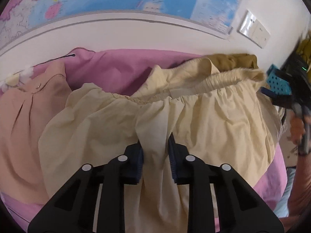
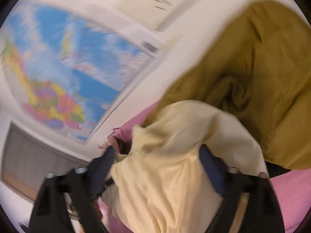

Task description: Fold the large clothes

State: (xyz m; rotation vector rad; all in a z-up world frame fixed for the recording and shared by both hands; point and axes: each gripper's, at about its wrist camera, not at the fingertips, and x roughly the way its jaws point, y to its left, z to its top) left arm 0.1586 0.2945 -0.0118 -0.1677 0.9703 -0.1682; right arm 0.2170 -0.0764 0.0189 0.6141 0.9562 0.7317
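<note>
My left gripper (image 1: 155, 145) pinches a fold of the cream skirt (image 1: 204, 120), waistband running crosswise ahead towards the right gripper (image 2: 157, 155), which stands open astride its end.

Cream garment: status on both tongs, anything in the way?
Left tongs shut on a fold of the cream garment. Right tongs wide open, cloth between, not pinched. Peach garment alongside, mustard garment right behind.
</note>
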